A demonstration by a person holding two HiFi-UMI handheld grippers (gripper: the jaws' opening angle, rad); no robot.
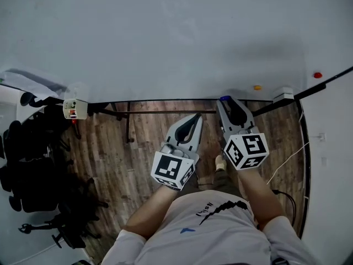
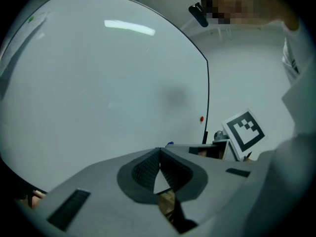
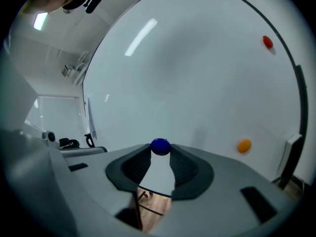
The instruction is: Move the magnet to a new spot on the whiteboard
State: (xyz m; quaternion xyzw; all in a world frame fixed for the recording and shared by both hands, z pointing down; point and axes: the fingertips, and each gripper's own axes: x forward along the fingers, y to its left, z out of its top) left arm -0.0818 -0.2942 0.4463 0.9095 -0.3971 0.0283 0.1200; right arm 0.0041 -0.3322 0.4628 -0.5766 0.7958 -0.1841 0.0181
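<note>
My right gripper (image 1: 224,102) pinched one round blue magnet (image 3: 160,145) on the smooth white whiteboard (image 3: 197,83). My left gripper (image 2: 159,151) was squeezed together, empty. One orange magnet (image 3: 244,145) and one red magnet (image 3: 267,42) sat farther right.

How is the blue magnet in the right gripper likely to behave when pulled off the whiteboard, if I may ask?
The blue magnet looks small, round and smooth: probably rigid and light, yet apt to slip, as the fingers of the right gripper pinch it only at their tips. It likely clings to the whiteboard at first, like the orange magnet.
</note>
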